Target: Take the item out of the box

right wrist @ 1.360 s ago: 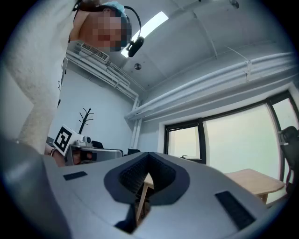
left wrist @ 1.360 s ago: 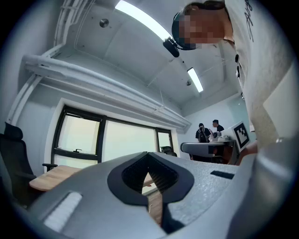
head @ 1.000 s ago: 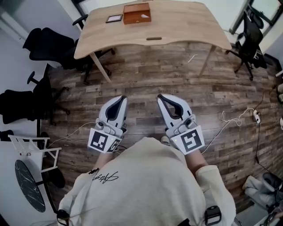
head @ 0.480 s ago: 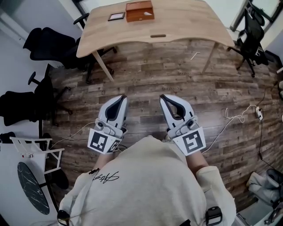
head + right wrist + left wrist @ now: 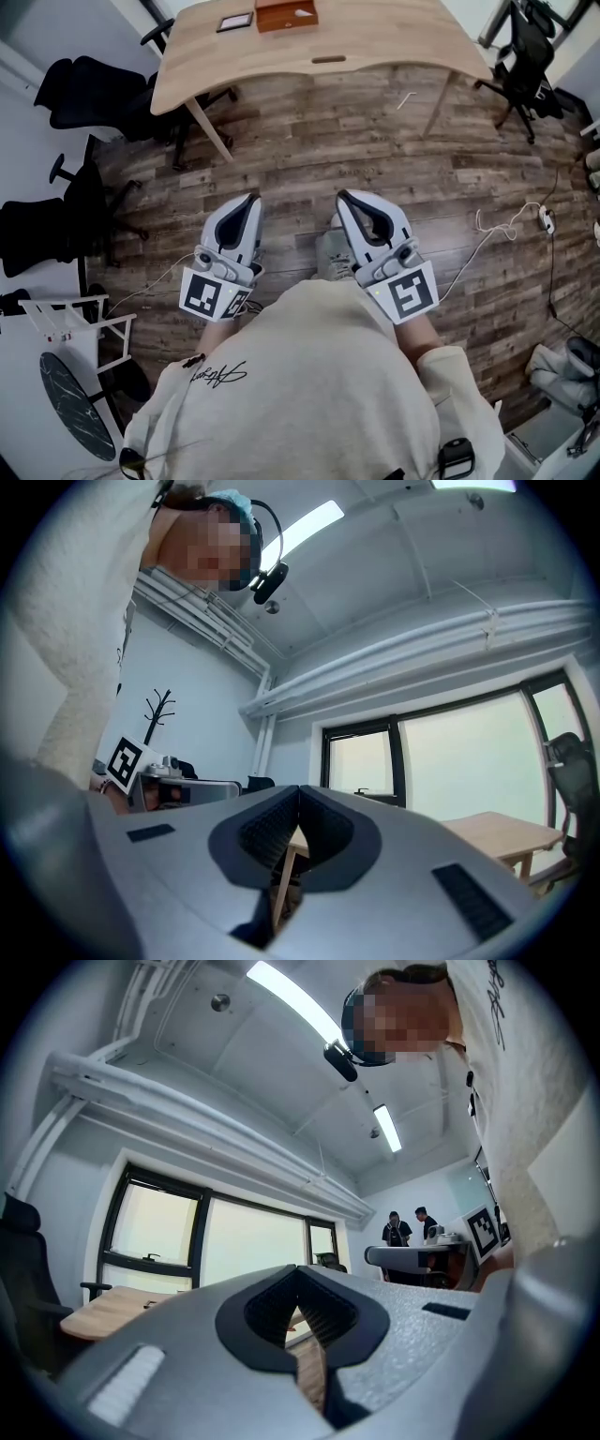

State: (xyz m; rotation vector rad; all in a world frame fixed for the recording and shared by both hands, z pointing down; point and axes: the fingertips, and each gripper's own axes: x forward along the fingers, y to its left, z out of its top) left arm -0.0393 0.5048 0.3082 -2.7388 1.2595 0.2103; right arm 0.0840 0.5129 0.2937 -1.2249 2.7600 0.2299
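Box [image 5: 286,14] back from table [image 5: 375,37] front edge; floor [image 5: 375,159] before.

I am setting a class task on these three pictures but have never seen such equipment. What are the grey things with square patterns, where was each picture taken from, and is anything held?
There is no robot here. A person holds a pair of tongs in each hand. The head view comes from a camera on the person's head, looking down. It shows the left tongs and the right tongs pointing towards a wooden table. The patterned cube on each pair is part of the tongs. Near the table's far edge sit a brown box and a small dark flat thing beside it. The other two pictures come from cameras riding on the tongs, looking along their jaws. Both pairs are shut and hold nothing, and the box is well out of reach.
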